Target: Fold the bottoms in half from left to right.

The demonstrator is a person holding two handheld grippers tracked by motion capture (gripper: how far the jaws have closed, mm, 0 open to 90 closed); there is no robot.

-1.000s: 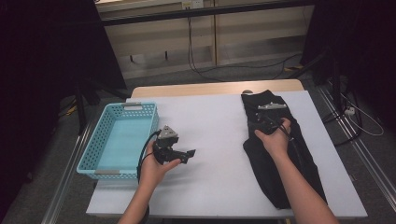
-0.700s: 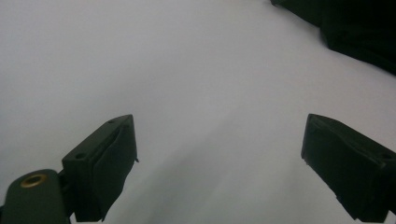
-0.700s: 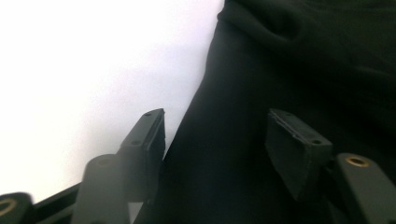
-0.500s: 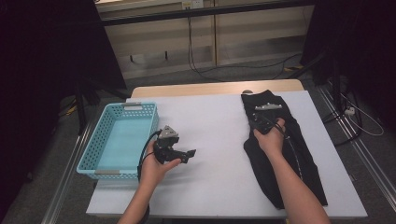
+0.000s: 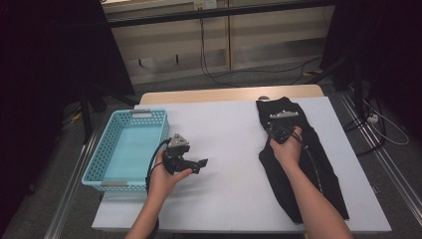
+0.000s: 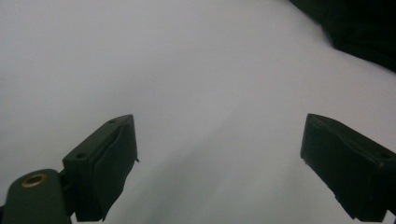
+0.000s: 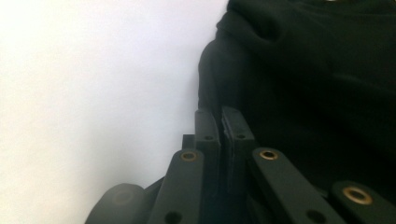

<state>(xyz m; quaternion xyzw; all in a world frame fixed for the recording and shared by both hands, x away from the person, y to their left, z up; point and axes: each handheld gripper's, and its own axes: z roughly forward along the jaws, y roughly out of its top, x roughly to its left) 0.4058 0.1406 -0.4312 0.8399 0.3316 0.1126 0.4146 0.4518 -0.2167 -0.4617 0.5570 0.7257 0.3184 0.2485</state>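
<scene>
Right gripper [image 7: 223, 122] jaws just closed, clamped at the edge of the soft, rumpled black garment [image 5: 298, 159] lying on the matte white table [image 5: 229, 149]'s right side; left gripper [image 5: 199, 163] spread wide, empty.

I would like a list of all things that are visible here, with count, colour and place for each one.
black trousers: 1, black, spread lengthwise on the right part of the table.
basket: 1, light blue plastic, on the left part of the table, nothing visible inside.
table: 1, white top with a wooden far edge, centre.
cables: several, dark, on the floor behind the table.
left gripper: 1, black, above the white top beside the basket, jaws wide apart.
right gripper: 1, black, at the upper part of the trousers; jaws just closed together at the fabric's edge; whether cloth is pinched is unclear.
</scene>
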